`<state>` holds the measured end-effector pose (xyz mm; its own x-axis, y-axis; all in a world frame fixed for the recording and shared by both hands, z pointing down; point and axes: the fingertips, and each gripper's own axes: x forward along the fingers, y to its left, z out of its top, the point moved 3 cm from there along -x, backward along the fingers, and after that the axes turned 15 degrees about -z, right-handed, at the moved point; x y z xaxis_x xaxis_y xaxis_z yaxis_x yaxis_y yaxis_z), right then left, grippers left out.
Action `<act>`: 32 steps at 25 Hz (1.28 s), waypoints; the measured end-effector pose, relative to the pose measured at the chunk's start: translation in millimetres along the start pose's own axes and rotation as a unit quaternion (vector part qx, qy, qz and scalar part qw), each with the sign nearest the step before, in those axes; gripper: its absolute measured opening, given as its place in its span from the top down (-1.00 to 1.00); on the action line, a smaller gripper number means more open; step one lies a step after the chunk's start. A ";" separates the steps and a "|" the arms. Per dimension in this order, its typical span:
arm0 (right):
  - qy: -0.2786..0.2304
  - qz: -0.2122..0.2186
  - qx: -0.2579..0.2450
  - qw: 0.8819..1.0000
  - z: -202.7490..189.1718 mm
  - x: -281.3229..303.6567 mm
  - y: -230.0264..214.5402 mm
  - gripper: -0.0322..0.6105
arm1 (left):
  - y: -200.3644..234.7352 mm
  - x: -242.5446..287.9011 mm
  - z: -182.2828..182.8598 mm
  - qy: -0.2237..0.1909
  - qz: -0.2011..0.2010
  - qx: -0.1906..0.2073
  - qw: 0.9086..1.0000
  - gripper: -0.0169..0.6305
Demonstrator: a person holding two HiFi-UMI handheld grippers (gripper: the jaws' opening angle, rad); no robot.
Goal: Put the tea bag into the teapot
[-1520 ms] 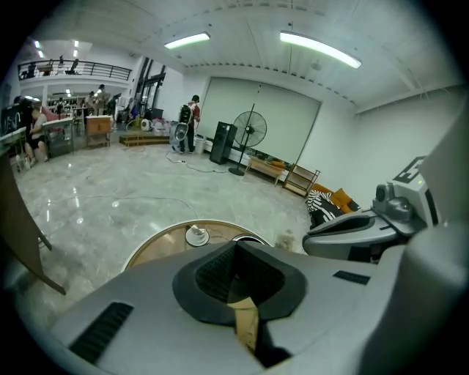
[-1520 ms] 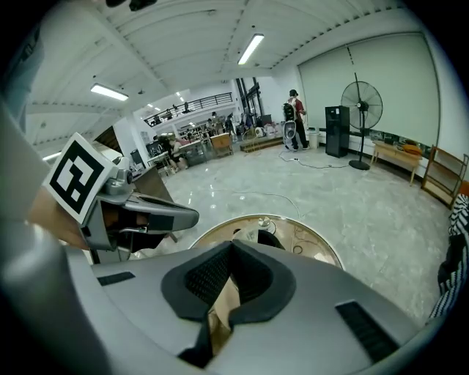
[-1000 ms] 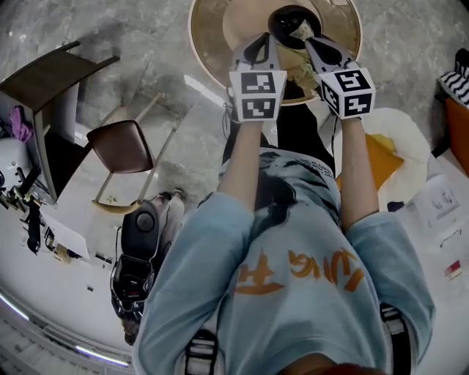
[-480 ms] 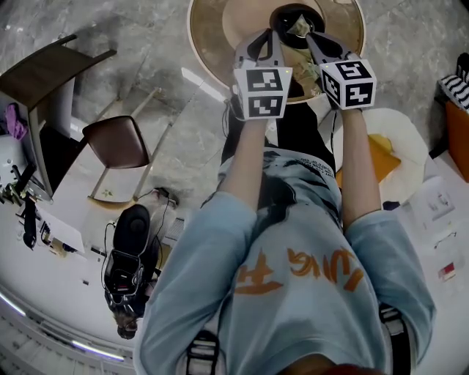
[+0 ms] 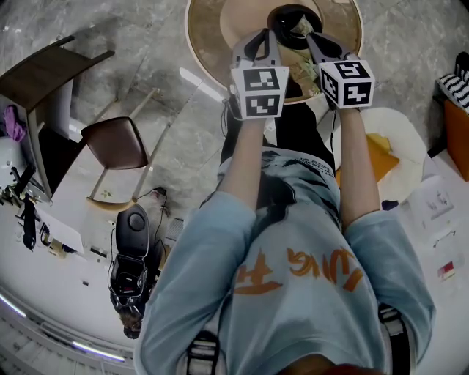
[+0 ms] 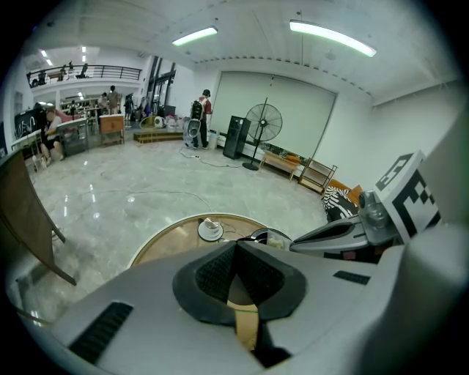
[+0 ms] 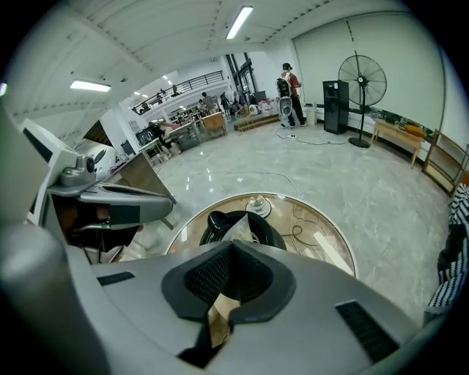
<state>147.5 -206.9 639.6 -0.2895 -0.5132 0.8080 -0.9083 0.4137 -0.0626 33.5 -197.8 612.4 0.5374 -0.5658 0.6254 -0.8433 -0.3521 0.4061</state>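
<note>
The round wooden table [image 5: 212, 33] fills the top of the head view, and its near edge lies under both pairs of tongs. A black teapot [image 5: 284, 17] stands on the near half of the table. In the right gripper view it sits just beyond the jaw tips, left of the table's middle, with its dark lid knob toward the left edge.

The left tongs [image 5: 262, 38] reach over the table's near edge, just left of the teapot. Their jaws are together, pad against pad. A tan strip shows in the slit behind the pads, but I cannot tell whether it is something caught there or the table seen through the gap.

The right tongs [image 5: 311, 38] reach in beside them, with their tips at the teapot's near right rim. Their jaws are clamped on the tea bag [image 7: 239, 231]. A crumpled tan part sits in the slit between the pads, and a pale corner sticks out past the tips, over the teapot's top. In the head view the tea bag [image 5: 300, 28] is a light patch against the black pot.

A small white cup on a saucer [image 7: 256, 205] stands close to the table's far edge, well apart from the teapot. A thin cord lies looped to its right.
</note>
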 end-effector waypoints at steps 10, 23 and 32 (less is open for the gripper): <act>-0.019 -0.013 0.028 0.999 4.1 -8.8 -0.1 0.49 | 0.2 -6.7 4.9 -0.005 -0.004 0.002 1.000 0.89; -0.133 -0.153 0.175 0.963 39.1 -89.5 4.1 0.86 | 2.2 -75.8 58.1 -0.063 -0.019 0.035 0.997 0.88; -0.241 -0.173 0.204 0.933 91.1 -163.7 26.6 0.86 | -15.5 -133.8 121.4 -0.136 -0.060 0.088 0.985 0.89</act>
<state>143.3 -180.4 452.3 0.0298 -0.8824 0.4695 -0.9834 -0.1099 -0.1441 -26.5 -207.1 441.5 0.6305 -0.6827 0.3694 -0.7758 -0.5388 0.3284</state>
